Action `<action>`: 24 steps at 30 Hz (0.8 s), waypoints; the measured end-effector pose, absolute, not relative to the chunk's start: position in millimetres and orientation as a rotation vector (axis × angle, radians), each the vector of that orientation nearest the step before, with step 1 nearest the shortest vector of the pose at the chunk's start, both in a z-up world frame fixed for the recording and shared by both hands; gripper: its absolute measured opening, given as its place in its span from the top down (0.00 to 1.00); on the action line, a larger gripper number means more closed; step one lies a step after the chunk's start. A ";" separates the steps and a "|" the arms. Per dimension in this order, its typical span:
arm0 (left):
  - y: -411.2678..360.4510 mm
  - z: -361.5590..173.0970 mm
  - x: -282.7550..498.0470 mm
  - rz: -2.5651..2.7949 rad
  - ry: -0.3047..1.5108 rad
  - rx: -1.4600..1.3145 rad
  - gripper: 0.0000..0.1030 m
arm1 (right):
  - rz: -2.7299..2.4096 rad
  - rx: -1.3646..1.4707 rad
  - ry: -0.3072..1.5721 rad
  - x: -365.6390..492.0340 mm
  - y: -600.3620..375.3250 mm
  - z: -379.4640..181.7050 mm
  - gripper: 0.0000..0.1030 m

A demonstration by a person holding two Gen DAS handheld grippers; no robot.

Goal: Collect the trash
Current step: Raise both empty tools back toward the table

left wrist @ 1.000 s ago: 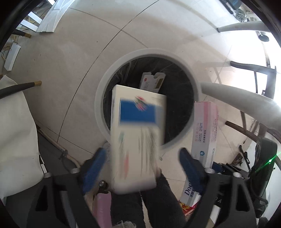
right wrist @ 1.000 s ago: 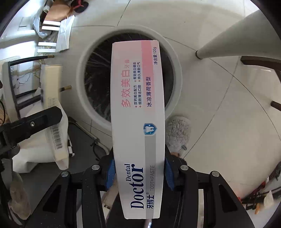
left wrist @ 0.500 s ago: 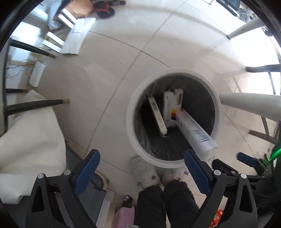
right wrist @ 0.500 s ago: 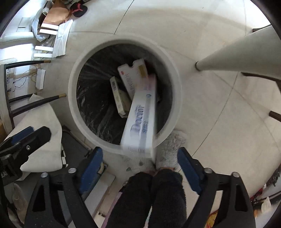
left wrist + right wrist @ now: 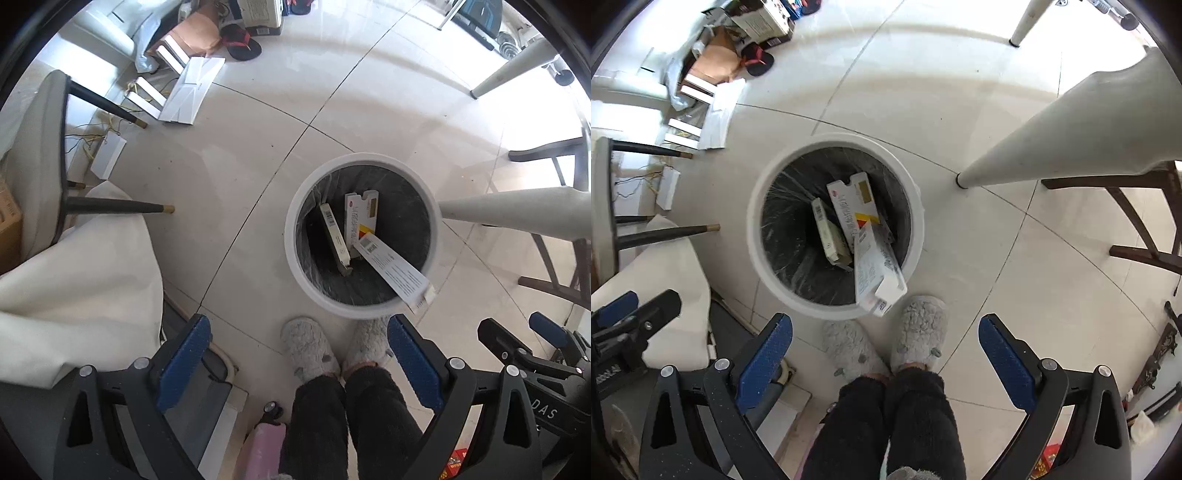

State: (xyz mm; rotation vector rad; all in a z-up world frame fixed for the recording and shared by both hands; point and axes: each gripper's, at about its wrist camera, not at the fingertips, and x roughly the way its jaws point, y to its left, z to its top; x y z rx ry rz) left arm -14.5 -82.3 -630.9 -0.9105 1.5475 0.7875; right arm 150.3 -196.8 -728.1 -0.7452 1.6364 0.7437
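1. Left wrist view: the left claw (image 5: pixel 295 363) stands wide open with nothing between its blue pads. The round white trash bin with a black liner (image 5: pixel 291 236) sits on the pale tiled floor right of centre, above and slightly right of the claw. Three boxes lie inside it: a narrow white carton with a barcode (image 5: pixel 334 232), a white carton with a yellow and red patch (image 5: pixel 360 214), and the long white toothpaste box (image 5: pixel 393 269). The toothpaste box's long axis runs from the bin's middle down-right, its end poking over the lower-right rim.

2. Right wrist view: the right claw (image 5: pixel 884 360) has just been opening and is now spread wide, empty. The bin (image 5: pixel 755 236) lies above and left of the claw; the toothpaste box (image 5: pixel 875 273) leans against the lower-right rim, its long axis nearly vertical in the frame, its end just above the person's grey fluffy slippers (image 5: pixel 919 325).

3. Judgement: this drop looks done. Any nudge to seat the leaning box would fall to the right claw, which seems nearer that rim.
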 end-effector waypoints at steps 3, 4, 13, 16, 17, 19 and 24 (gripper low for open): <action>-91.4 -599.6 -18.8 0.784 1.541 -0.898 0.05 | 0.759 -0.740 1.612 144.1 -201.1 -691.9 0.01; -94.4 -585.9 -19.9 0.782 1.537 -0.894 0.05 | 0.764 -0.737 1.607 141.7 -201.9 -681.6 0.01; -116.9 -464.1 -28.2 0.783 1.497 -0.885 0.05 | 0.801 -0.696 1.570 132.3 -224.5 -538.2 0.01; -118.3 -421.4 -32.2 0.788 1.464 -0.894 0.05 | 0.815 -0.677 1.561 129.3 -231.3 -484.1 0.01; -118.1 -407.4 -32.3 0.788 1.452 -0.893 0.05 | 0.817 -0.668 1.558 128.6 -233.0 -468.0 0.01; -115.9 -378.2 -30.4 0.790 1.425 -0.882 0.05 | 0.821 -0.635 1.562 128.2 -236.0 -432.7 0.01; -96.0 -306.3 -7.4 0.784 1.325 -0.777 0.03 | 0.849 -0.538 1.532 141.2 -232.9 -354.5 0.01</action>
